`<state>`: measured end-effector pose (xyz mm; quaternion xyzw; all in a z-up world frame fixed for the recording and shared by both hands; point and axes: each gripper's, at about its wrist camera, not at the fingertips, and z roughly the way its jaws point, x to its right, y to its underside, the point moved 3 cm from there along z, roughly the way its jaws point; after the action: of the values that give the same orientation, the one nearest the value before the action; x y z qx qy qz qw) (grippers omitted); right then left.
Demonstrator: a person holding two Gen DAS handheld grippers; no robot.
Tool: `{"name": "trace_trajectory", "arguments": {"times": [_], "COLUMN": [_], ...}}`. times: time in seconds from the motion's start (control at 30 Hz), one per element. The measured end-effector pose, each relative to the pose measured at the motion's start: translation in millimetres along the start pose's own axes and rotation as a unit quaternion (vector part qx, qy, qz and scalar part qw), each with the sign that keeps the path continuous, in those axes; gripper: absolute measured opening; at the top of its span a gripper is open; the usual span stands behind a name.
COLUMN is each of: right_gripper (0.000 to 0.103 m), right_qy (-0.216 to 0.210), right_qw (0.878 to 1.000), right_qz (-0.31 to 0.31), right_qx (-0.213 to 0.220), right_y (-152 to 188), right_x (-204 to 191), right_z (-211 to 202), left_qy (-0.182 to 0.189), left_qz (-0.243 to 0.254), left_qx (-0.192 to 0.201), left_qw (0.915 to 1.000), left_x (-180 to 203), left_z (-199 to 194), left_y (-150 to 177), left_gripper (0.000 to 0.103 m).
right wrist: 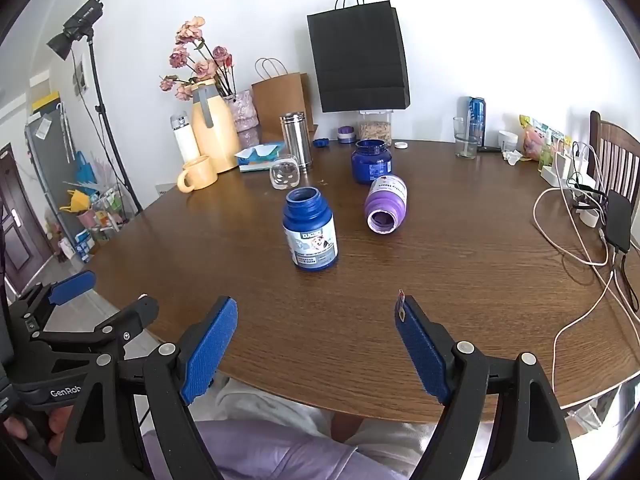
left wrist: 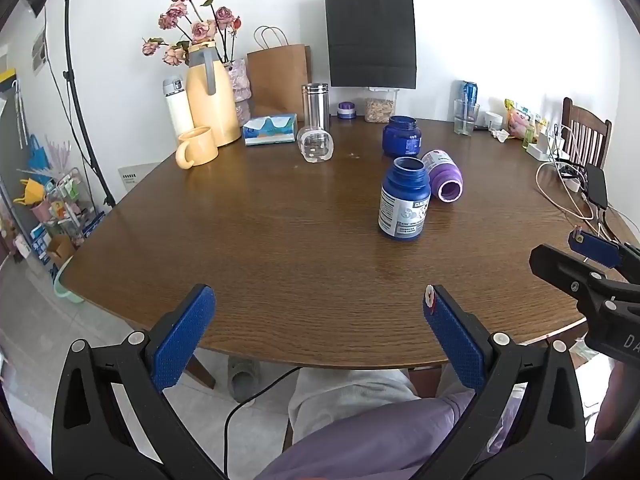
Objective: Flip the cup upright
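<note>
We hold both grippers low over the near edge of the round wooden bench (left wrist: pixel 280 240), and neither one grasps anything. Our left gripper (left wrist: pixel 320 312) has its jaws spread wide, the blue pads bare, with only wood grain between them. Our right gripper (right wrist: pixel 318 320) is likewise released and empty, jaws well apart, hanging just beside the left one, which shows at the lower left of the right wrist view.

The things to be righted lie further in. A purple bottle (right wrist: pixel 386 204) lies on its side near the middle of the bench, its open mouth turned toward us. Just beside it, on its left as we see it, a blue bottle (right wrist: pixel 310 234) stands upright with its mouth open and its label facing us; from the left wrist the two look nearly touching (we cannot tell whether they do). Behind them a squat dark blue jar (right wrist: pixel 370 160) stands upright. Further left and back, a clear cup (left wrist: pixel 315 143) lies tipped on its side, in front of a steel canister (left wrist: pixel 315 106) and near a tissue box (left wrist: pixel 270 129).

Along the back stand a yellow mug (left wrist: pixel 197 147), a yellow jug (left wrist: pixel 210 96) and a black paper bag (left wrist: pixel 370 36). White cables (right wrist: pixel 576 240) trail over the right side.
</note>
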<state>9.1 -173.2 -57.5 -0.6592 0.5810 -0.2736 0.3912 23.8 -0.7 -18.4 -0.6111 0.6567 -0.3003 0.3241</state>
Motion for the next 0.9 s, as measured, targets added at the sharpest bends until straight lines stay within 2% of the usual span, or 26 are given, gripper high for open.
{"name": "trace_trajectory", "arguments": {"times": [0.53,0.9], "right_gripper": [0.085,0.085], "right_qy": [-0.005,-0.006], "right_qw": [1.0,1.0], "right_qz": [0.005,0.006], "right_qx": [0.006,0.005], "right_y": [-1.4,1.0], "right_x": [-0.8,1.3], "right_z": [-2.3,-0.7], "left_qy": [0.003,0.003], "left_qz": [-0.004,-0.004], "left_qx": [0.001,-0.006], "left_qw": [1.0,1.0], "left_x": [-6.0,-3.9], "left_z": [-7.0,2.3], "left_y": [1.3,0.9], "left_gripper": [0.103,0.103]}}
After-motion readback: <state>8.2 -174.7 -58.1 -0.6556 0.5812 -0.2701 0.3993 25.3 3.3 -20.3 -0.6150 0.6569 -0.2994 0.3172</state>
